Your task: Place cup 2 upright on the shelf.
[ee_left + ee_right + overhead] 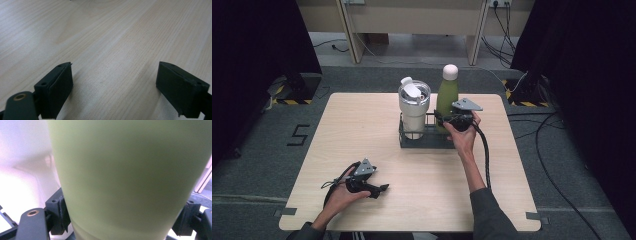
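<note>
A light wood-grain table (pixel 362 130) with rounded corners is seen from the high view; wide bare surface lies to the left and along the near edge, and the right and far margins are narrower. A black wire caddy (pixel 426 139) stands right of centre toward the far edge. In its left compartment a white insulated tumbler (pixel 414 107) with a clear flip lid is set upright; in its right compartment a matte green bottle (pixel 447 95) with a pale pink rounded cap is set upright, just beside the tumbler.

The right gripper (pixel 443 119) is held at the bottle's lower body, above the caddy rim. In the right gripper view the smooth green wall of the bottle (pixel 125 177) is seen between the two black jaws, one at each flank and both touching it; the gripper is closed around the bottle. The white tumbler is blurred at the left behind it.

The left gripper (pixel 384 187) is rested on the near-left part of the table, well apart from the caddy. In the left gripper view its jaws are spread wide with bare wood between them.

Grey carpet, cables (pixel 557 150) and black curtains are seen around the table.
</note>
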Tool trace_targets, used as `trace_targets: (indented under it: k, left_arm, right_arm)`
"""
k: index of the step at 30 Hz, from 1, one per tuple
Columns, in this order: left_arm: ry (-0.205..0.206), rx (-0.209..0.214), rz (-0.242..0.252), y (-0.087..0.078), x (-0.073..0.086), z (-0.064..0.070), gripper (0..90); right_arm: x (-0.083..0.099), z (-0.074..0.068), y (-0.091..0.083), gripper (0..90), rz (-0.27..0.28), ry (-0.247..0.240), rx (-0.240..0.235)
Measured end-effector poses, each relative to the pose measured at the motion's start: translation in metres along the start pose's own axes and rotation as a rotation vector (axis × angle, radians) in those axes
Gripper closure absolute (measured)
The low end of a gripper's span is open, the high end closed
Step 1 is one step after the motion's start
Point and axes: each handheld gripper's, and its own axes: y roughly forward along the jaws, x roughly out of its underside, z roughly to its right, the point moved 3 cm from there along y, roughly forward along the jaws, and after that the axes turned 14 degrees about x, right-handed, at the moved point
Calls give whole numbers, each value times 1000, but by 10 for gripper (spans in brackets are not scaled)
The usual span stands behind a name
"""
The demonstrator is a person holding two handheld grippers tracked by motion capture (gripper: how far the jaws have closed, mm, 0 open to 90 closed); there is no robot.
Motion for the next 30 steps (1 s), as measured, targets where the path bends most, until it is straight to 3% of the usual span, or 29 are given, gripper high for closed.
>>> trace_targets:
  k: [8,15,19,30]
  left_arm:
    - [0,2,-2,0,0,0,134]
    - [1,-1,0,0,0,0,134]
    - [1,0,-3,0,0,0,135]
    - [2,-1,-3,0,0,0,135]
  right_arm:
    - [15,2,4,210,-23,11,8]
    - [16,0,3,209,-17,4,14]
    - [18,-2,1,208,-9,-32,16]
    - [19,-2,1,206,-8,-17,15]
